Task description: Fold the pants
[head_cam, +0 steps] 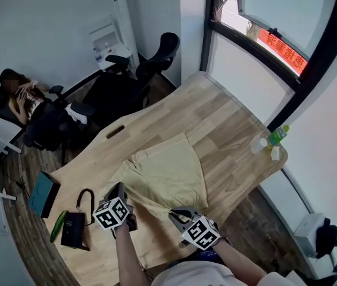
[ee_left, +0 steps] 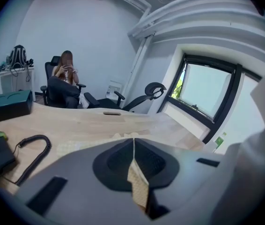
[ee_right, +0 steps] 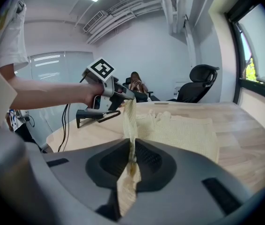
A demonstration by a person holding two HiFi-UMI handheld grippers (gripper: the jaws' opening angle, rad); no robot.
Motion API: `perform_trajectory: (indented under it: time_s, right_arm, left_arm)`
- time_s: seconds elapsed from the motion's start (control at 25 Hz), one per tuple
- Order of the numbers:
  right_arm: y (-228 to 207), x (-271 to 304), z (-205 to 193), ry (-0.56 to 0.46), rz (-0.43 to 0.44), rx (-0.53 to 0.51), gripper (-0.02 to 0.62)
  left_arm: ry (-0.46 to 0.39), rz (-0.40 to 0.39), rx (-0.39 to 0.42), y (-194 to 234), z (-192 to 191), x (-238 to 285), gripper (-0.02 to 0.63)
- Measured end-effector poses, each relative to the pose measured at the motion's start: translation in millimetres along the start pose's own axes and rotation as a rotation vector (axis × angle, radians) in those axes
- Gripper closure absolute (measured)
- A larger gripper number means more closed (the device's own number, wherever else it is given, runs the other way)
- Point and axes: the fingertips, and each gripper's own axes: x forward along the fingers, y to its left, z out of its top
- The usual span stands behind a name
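Note:
Pale yellow-beige pants (head_cam: 167,173) lie partly folded in the middle of the wooden table (head_cam: 216,124). Their near edge is lifted off the wood and stretched between both grippers. My left gripper (head_cam: 121,190) is shut on the near left corner of the pants (ee_left: 137,184), with cloth pinched between its jaws. My right gripper (head_cam: 180,213) is shut on the near right corner of the pants (ee_right: 131,172). In the right gripper view the cloth edge runs from the jaws up to the left gripper (ee_right: 123,96), with the rest of the pants spread flat beyond.
A teal box (head_cam: 42,193), a black device with a coiled cord (head_cam: 76,225) and a green object (head_cam: 58,225) sit at the table's left end. Bottles (head_cam: 272,139) stand at the right edge. Office chairs (head_cam: 139,70) and a seated person (head_cam: 25,100) are beyond the table.

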Motion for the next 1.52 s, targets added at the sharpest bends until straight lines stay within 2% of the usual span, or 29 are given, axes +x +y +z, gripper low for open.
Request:
perform_trajectory:
  time_s: [0.24,0.44,0.68,0.92,1.16,1.32,1.52]
  right_arm:
    - [-29.8,-10.9,4.3,-0.061,-0.037,0.055,0.563]
    - [-57.1,-18.5,-4.2,-0.084,-0.054,0.173,0.563]
    - [-90.1,-28.5,-24.5,-0.118,-0.069,0.387,0.563]
    - [-116.0,-39.3,-49.3,-0.081,-0.162,0.451,0.563]
    - [-136.1,-48.3,-72.0,-0.016,-0.21,0.498,0.563]
    - [-147.0,-52.6,-96.2,0.065,-0.254,0.538,0.563]
    - [-150.8,-57.0,-109.4,0.1,-0.273,0.562,0.563]
  left_arm:
    - [0.031,-0.015,0.094,-32.9,17.8,38.3,0.594]
    - [0.068,-0.04,0.161,-65.8,26.0,74.7,0.594]
    - [0.117,-0.057,0.364,-119.2,21.1,119.8,0.594]
    - [0.17,-0.132,0.422,-168.6,11.3,159.9,0.594]
    - [0.209,-0.178,0.476,-203.8,-8.2,186.1,0.594]
    - [0.245,-0.202,0.488,-218.3,-30.2,199.8,0.594]
    - [0.264,-0.257,0.485,-238.6,-45.6,210.7,0.594]
